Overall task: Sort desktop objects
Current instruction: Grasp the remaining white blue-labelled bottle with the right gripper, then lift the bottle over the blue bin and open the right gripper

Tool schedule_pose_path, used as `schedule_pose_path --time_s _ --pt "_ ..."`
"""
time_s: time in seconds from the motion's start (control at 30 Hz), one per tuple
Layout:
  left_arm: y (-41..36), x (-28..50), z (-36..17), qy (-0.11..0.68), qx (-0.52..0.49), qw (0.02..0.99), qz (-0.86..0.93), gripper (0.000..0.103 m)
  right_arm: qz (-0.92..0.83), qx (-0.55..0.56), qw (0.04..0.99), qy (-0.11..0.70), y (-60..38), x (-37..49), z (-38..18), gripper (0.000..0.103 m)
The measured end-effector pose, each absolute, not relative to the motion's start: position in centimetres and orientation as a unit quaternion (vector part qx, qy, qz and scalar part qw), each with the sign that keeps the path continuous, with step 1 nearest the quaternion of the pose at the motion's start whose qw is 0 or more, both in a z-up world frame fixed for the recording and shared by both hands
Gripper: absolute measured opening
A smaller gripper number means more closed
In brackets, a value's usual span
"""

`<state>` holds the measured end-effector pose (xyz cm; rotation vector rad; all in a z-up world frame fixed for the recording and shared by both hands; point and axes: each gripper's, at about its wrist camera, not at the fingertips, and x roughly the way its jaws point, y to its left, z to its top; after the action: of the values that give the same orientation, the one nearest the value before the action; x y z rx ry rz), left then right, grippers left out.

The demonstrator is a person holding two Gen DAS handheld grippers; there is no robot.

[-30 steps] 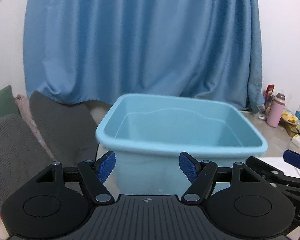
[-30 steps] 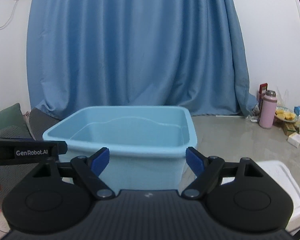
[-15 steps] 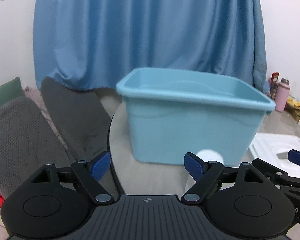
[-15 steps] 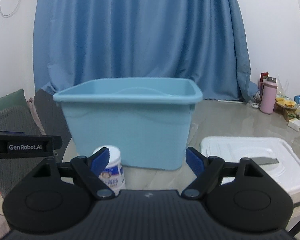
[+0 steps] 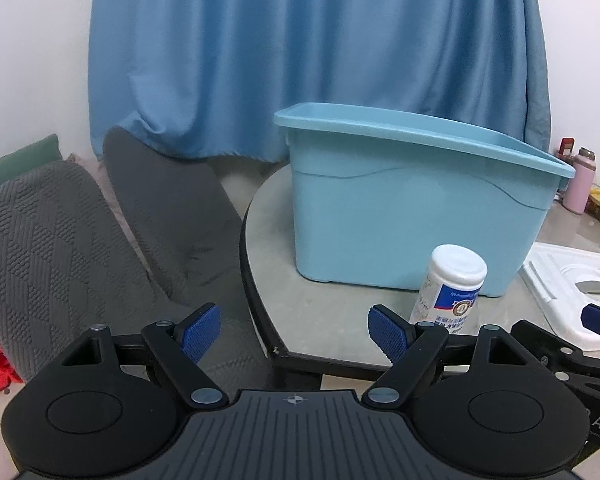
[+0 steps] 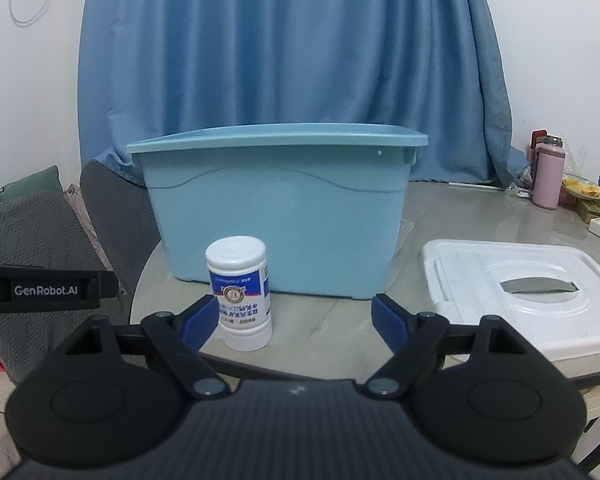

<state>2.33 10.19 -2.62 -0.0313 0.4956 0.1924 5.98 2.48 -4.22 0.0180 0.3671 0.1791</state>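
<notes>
One white bottle (image 6: 239,292) stands upright, label upside down.

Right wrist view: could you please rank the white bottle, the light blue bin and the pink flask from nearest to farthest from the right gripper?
Measured from the right gripper, open and empty:
1. White bottle, upside down on the table, just beyond the left fingertip.
2. Light blue bin, straight ahead, behind the bottle.
3. Pink flask, far right, at the table's back.
</notes>
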Motion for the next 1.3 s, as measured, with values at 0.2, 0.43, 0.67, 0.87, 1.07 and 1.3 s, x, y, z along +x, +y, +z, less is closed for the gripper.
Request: schedule_pose_path --time_s 0.2,0.43,0.67,0.87,1.07,1.3 --pt "11.0 2.6 -3.5 0.247 -0.019 0.963 0.110 0.083 0.100 0.000 0.978 0.181 3.7 6.4 -5.3 0.083" --pt "12.2 3.8 -4.0 0.238 -0.017 0.964 0.118 0.083 0.101 0.001 0.979 0.180 5.3 8.7 -6.1 0.083" --pt "13.2 5.9 -4.2 0.225 -0.016 0.966 0.128 0.083 0.105 -0.001 0.979 0.176 6.5 11.4 -7.1 0.083" --pt "13.8 7.3 -4.3 0.213 -0.019 0.967 0.135 0.083 0.118 0.000 0.978 0.174 7.5 13.9 -7.8 0.083" --pt "14.1 8.3 -3.8 0.208 -0.028 0.967 0.147 0.083 0.146 -0.012 0.974 0.172 8.3 14.8 -7.7 0.048" --pt "13.9 7.8 -1.5 0.214 -0.031 0.965 0.149 0.083 0.138 -0.015 0.974 0.179 7.6 13.6 -5.2 0.048"
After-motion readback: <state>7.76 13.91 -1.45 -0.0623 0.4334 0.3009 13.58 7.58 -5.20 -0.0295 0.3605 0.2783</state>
